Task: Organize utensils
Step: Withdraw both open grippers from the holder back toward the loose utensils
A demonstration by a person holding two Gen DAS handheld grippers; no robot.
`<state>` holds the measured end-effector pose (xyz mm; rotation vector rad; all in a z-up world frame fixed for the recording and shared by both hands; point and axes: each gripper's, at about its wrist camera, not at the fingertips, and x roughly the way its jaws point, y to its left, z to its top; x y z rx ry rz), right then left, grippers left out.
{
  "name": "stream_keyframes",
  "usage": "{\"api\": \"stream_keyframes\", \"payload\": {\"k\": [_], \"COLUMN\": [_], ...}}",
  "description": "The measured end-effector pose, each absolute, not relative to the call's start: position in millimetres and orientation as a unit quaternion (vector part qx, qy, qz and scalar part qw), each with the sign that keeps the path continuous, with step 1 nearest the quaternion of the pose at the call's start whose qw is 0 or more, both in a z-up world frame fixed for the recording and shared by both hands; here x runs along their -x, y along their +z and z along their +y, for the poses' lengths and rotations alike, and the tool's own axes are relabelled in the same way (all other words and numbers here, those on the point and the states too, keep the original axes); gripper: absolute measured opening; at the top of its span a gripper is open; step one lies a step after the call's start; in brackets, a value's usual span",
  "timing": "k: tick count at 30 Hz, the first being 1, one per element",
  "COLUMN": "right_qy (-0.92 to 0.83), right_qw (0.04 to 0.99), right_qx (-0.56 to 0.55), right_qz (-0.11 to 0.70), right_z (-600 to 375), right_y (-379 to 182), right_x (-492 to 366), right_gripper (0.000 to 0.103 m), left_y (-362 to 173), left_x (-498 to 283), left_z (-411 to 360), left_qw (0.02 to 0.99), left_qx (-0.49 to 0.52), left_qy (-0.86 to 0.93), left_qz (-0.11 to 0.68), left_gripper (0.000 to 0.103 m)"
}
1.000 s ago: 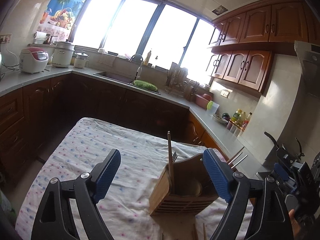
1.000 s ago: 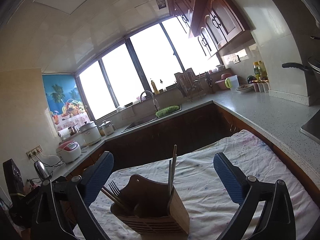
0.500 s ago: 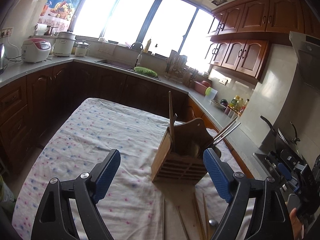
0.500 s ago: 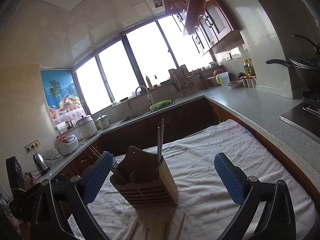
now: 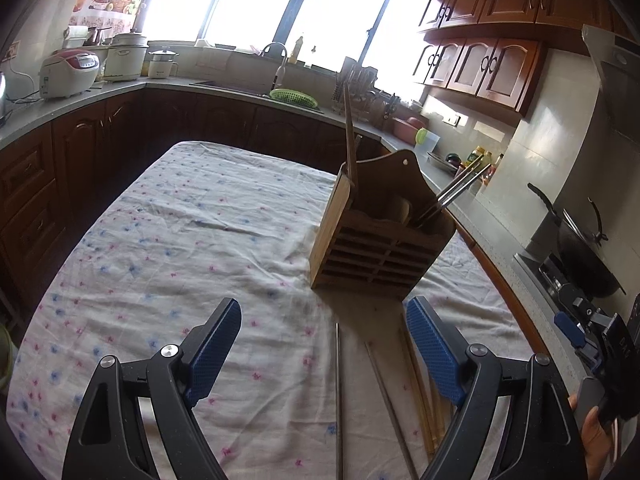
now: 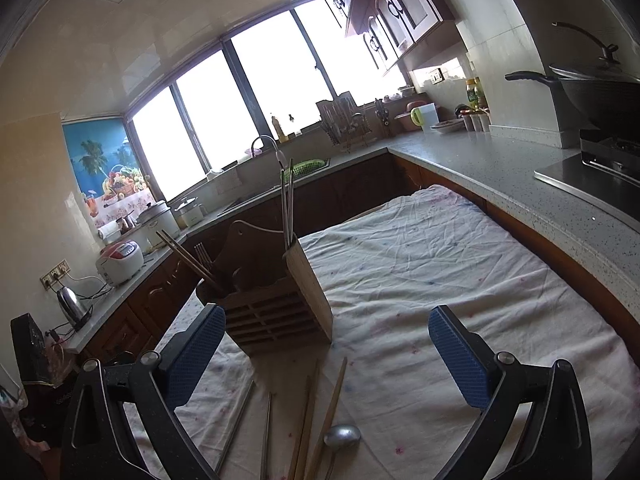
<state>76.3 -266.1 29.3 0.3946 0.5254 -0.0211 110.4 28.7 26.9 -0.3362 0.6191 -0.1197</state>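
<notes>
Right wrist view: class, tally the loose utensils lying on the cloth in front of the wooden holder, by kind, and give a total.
Metal chopsticks: 2
Wooden chopsticks: 2
Spoon: 1
Total: 5

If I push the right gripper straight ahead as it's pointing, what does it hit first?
Probably the tablecloth just right of the wooden utensil holder; the right gripper is open and angled downward. Depth is unclear, so it may clip the holder's near corner.

Upright wooden utensil holder [image 5: 380,240] holding chopsticks, loose chopsticks [image 6: 324,412] and metal spoon [image 6: 342,435] lying before it
</notes>
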Motion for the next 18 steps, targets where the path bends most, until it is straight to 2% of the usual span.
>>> {"api": "stream_keyframes", "payload": {"k": [18], "right_qy": [-0.013], "right_qw": [0.926], "right_qx": [-0.180], "right_qz": [0.331], "right_z": [-256], "right_y": [-7], "right_x": [-94], "right_gripper": [0.102], "left_y": [-1], "left_x": [-143], "left_z": [6], "left_qw": [0.917], "left_qx": [0.125], "left_qy": [-0.063], "left_qz": [0.373], "left_gripper": [0.084]}}
